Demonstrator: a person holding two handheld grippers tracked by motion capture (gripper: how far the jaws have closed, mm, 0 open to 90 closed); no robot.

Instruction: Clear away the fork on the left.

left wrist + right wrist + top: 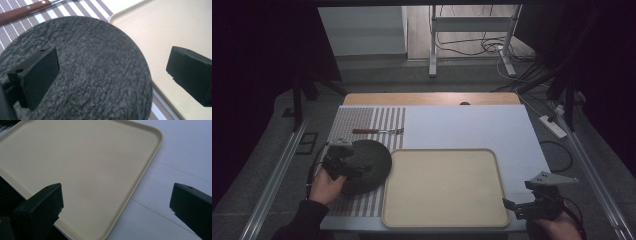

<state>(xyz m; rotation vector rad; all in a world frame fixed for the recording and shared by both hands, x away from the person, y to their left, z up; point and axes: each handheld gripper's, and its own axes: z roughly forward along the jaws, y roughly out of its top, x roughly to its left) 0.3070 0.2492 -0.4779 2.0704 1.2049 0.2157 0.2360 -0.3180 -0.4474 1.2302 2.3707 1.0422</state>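
The left gripper (346, 162) hangs over the near-left part of a dark round plate (371, 165), its jaws spread wide and holding nothing; in the left gripper view one jaw stands over the plate's (95, 70) textured face and the other out past its rim, above the tray (160, 30). The plate lies flat on a striped mat (362, 120) at the left of the table (472, 125), its right edge just beside, perhaps slightly over, the left rim of the beige tray (442, 220). The coming move likely turns on this: the tray lies directly to the right of the plate, so the left hand (326, 187) is far the nearer one, and being round the plate has no long axis to line up with. The right gripper (524, 205) waits at the tray's near-right corner, also released, its jaws apart over the tray's rim (152, 152) and the white sheet (180, 157). A fork with a reddish wooden handle (377, 131) lies crosswise on the mat beyond the plate, well apart from both grippers. No brand, label or writing can be read anywhere.
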